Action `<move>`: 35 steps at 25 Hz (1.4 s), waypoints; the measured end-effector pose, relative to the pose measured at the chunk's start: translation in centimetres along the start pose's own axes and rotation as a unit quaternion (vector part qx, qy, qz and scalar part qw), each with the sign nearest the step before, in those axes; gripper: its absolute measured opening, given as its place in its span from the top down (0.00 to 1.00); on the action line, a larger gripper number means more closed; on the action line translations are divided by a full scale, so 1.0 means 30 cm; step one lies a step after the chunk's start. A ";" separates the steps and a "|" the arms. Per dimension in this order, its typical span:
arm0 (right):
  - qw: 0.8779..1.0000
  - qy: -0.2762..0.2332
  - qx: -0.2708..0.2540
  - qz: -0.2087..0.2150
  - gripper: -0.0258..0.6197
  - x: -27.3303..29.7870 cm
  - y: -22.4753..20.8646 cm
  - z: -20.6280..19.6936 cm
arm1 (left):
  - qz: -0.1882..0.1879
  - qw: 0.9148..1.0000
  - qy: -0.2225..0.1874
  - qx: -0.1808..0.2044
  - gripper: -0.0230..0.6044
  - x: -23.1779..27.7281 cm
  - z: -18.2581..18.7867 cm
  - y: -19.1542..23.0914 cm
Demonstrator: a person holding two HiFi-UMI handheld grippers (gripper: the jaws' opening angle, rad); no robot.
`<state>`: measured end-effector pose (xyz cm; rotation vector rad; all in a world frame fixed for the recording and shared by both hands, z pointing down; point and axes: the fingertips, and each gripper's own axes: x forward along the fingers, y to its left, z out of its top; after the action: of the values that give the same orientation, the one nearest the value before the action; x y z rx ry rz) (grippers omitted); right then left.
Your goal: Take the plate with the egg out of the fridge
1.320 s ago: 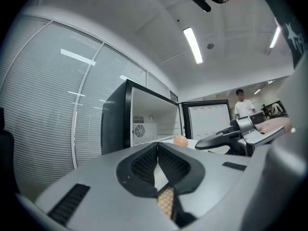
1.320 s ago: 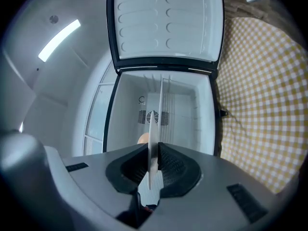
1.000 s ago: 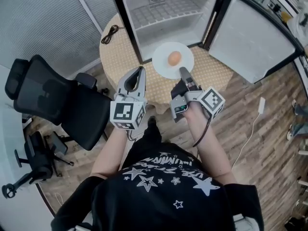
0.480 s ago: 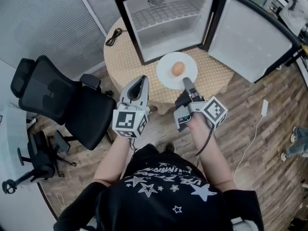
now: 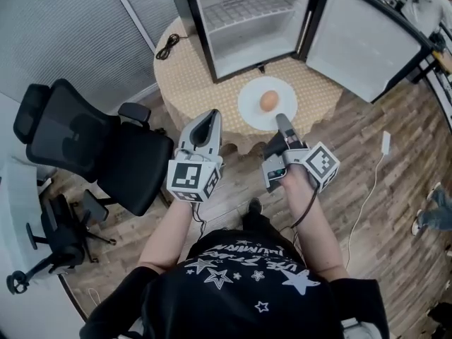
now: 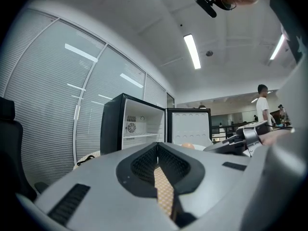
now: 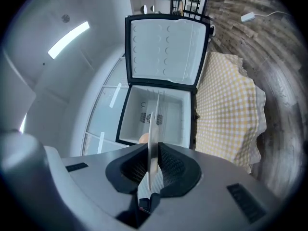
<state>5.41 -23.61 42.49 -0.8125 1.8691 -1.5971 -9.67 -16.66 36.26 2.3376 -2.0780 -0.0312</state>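
Pulled farther from the open fridge (image 5: 247,20) than a second ago, the plate (image 5: 251,108) is over the table's (image 5: 183,83) near side. The left gripper (image 5: 210,114) is closed and empty. The egg (image 5: 268,101) sits mid-plate; the right gripper (image 5: 281,119) pinches its near rim.

Fridge (image 5: 233,27) top cut off at head view's upper edge; plate (image 5: 254,108) near rim hidden under right tongs (image 5: 281,120); egg (image 7: 142,138) mostly hidden behind plate in right gripper view.
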 end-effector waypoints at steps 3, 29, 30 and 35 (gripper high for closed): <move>1.000 -0.015 -0.002 -0.002 0.87 -0.061 0.015 -0.037 | -0.010 1.000 0.000 -0.001 0.95 -0.072 0.004 -0.007; 0.998 -0.059 -0.023 -0.006 0.87 -0.536 0.092 -0.348 | -0.084 0.996 -0.010 0.007 0.95 -0.520 -0.003 -0.166; 0.998 -0.060 -0.022 -0.008 0.87 -0.546 0.086 -0.356 | -0.085 0.996 -0.009 0.006 0.95 -0.529 -0.009 -0.168; 0.998 -0.060 -0.022 -0.009 0.87 -0.579 0.078 -0.387 | -0.088 0.996 -0.006 0.004 0.95 -0.561 -0.027 -0.181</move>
<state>8.24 -2.77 42.24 -0.9269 1.8209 -1.4890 -6.22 0.70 37.04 2.5241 -1.8737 -0.0388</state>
